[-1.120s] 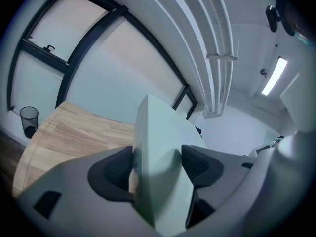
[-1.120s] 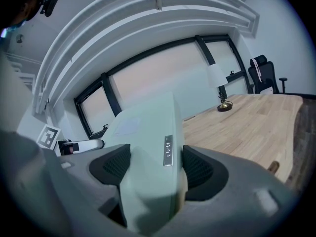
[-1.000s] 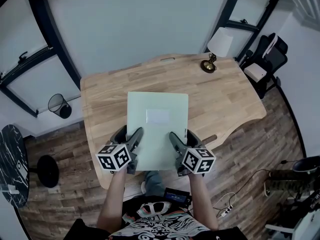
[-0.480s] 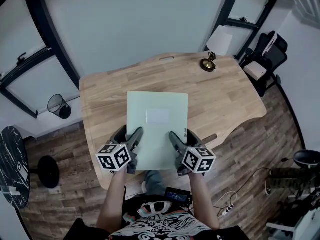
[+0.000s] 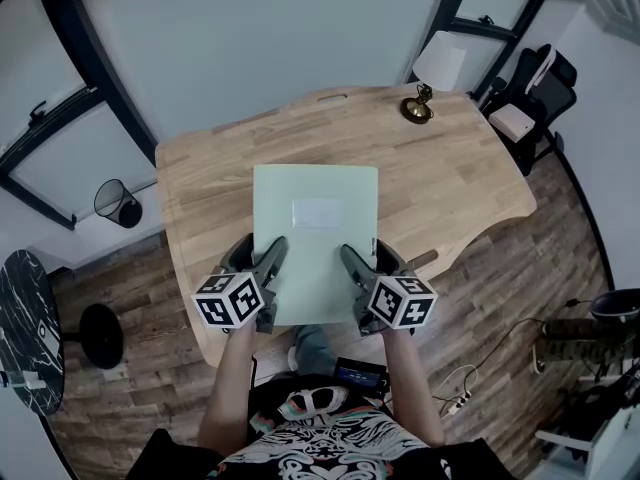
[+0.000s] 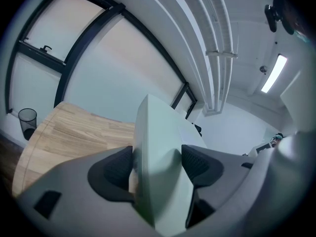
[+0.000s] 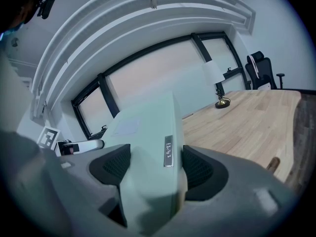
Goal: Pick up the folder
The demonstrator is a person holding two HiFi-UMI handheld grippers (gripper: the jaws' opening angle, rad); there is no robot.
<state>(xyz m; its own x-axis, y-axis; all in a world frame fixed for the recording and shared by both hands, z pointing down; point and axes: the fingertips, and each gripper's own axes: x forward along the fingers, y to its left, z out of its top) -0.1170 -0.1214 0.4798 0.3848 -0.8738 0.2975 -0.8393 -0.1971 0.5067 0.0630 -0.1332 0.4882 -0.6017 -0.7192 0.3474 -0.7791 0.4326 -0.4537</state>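
Note:
A pale green folder (image 5: 316, 230) with a whitish label is held above the wooden table (image 5: 460, 173), flat face up toward the head camera. My left gripper (image 5: 265, 271) is shut on its near left edge and my right gripper (image 5: 360, 270) is shut on its near right edge. In the left gripper view the folder (image 6: 155, 154) stands edge-on, pressed between both dark pads. The right gripper view shows the folder (image 7: 143, 147) with a small metal tag on its spine, clamped between that gripper's pads.
A brass lamp (image 5: 416, 106) with a white shade stands at the table's far right corner. A black office chair (image 5: 530, 93) is beyond the table on the right. A wire bin (image 5: 118, 204) sits on the floor at left, and a dark stool (image 5: 98, 334) nearer.
The folder and both grippers have risen a little and shifted slightly away from the body; both grips are unchanged.

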